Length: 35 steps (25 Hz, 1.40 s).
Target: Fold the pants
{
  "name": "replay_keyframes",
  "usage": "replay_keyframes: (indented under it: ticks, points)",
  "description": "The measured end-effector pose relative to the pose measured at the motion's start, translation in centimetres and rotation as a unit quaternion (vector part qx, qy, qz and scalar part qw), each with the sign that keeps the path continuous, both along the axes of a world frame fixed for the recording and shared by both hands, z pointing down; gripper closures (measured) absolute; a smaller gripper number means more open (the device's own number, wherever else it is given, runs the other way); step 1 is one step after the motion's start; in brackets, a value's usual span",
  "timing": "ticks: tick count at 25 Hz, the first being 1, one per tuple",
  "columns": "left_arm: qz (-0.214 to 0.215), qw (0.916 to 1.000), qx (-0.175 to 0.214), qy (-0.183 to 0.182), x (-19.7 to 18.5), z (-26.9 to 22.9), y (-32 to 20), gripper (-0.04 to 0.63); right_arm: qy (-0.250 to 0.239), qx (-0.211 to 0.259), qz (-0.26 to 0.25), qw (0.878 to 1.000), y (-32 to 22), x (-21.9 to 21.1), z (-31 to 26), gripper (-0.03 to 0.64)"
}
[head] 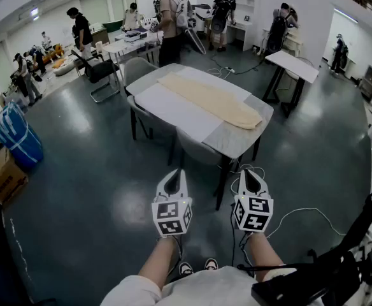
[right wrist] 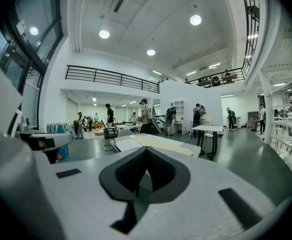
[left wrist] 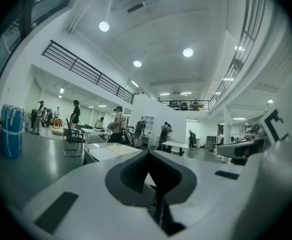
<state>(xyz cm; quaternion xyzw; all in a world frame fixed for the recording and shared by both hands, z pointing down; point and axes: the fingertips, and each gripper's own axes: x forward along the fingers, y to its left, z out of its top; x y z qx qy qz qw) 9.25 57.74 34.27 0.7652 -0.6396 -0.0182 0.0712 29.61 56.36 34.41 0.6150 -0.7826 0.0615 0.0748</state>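
Cream pants (head: 211, 99) lie stretched out lengthwise on a grey table (head: 238, 145) a few steps ahead of me. In the gripper views the pants (left wrist: 117, 148) (right wrist: 158, 142) show far off over the jaw tips. My left gripper (head: 173, 174) and right gripper (head: 250, 173) are held side by side over the floor, well short of the table. Both point roughly level toward it. Each has its jaws together with nothing between them.
A grey chair (head: 195, 152) is tucked under the table's near side, another chair (head: 137, 67) stands at the far end. A second white table (head: 292, 65) is at the right. Several people work at the back. A blue bundle (head: 17, 136) and boxes sit at the left; cables (head: 300, 212) lie on the floor.
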Motion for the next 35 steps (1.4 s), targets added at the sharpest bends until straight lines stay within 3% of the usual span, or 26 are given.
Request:
replay_keyframes:
  ticks: [10, 25, 35]
  points:
    - [-0.004, 1.0000, 0.002, -0.004, -1.2, 0.3, 0.7, 0.595, 0.000, 0.004, -0.009, 1.000, -0.2, -1.6, -0.3, 0.626]
    - [-0.005, 0.9995, -0.028, -0.009, -7.8, 3.9, 0.0, 0.595, -0.003, -0.030, 0.011, 0.999, -1.1, -6.8, 3.4, 0.624]
    - [-0.011, 0.9994, -0.029, -0.017, -11.8, 4.6, -7.5, 0.595, 0.005, -0.034, 0.008, 0.999, -9.0, -10.3, 4.1, 0.624]
